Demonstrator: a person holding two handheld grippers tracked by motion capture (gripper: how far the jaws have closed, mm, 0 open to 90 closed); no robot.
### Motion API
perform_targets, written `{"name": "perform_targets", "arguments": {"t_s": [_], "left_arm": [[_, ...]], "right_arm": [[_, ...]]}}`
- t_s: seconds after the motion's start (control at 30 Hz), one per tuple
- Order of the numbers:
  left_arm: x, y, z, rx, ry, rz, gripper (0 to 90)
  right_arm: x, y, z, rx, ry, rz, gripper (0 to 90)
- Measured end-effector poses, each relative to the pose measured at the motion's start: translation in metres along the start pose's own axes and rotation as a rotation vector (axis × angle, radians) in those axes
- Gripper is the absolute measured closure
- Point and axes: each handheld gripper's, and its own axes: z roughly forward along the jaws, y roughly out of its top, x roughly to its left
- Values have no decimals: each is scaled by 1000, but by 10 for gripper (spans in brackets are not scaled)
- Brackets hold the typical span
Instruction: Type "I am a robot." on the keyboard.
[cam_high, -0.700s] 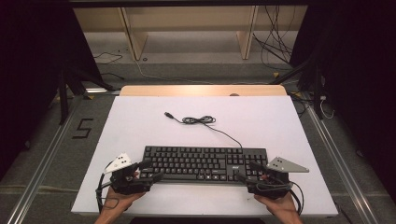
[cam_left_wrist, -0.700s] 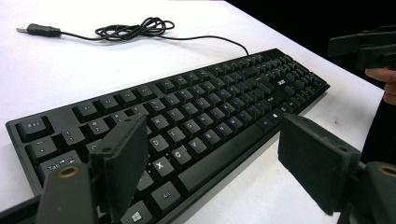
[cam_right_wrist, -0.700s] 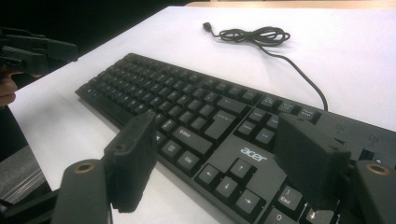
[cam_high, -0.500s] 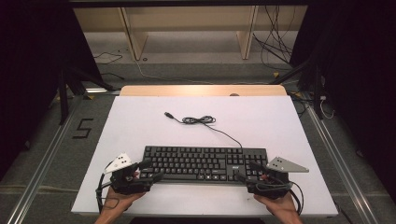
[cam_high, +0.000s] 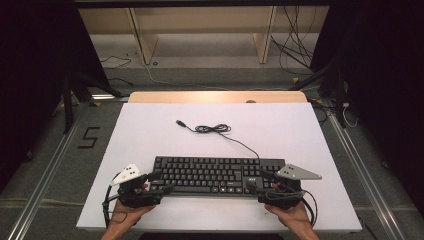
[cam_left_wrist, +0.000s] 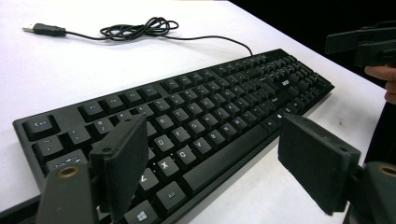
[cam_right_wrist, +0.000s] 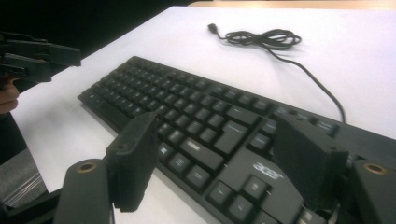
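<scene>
From the high view, we have the left gripper (cam_high: 161, 184) and right gripper (cam_high: 254, 181) at either end of the keyboard (cam_high: 212, 172), its cable (cam_high: 214, 129) lying beyond. In the left gripper view, our jaws stand released astride its near corner. In the right gripper view likewise; nothing is grasped yet, so lifting remains.

Left gripper (cam_high: 161, 183); right gripper (cam_high: 256, 181); fingers parted

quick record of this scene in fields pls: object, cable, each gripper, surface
object: black keyboard, flat, near the table's front edge
cable: coiled cable behind the keyboard, plug lying loose
left gripper: open, at the keyboard's left end, jaws straddling the front corner
right gripper: open, at the keyboard's right end
surface: white table
</scene>
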Motion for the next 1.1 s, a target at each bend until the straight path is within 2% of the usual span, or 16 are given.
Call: {"name": "perform_targets", "arguments": {"t_s": [0.47,0.67,0.9,0.97,1.1], "left_arm": [[6,0,-1,6,48,-18,251],[11,0,-2,16,81,-30,292],[17,-2,-3,46,137,-40,426],[21,-3,-2,70,170,-55,492],[24,-5,-1,108,193,-60,616]], "right_arm": [[15,19,42,68,41,-13,415],[22,28,62,103,40,-26,472],[26,34,83,128,46,-29,571],[27,35,88,132,49,-33,609],[31,37,97,143,53,-40,691]]}}
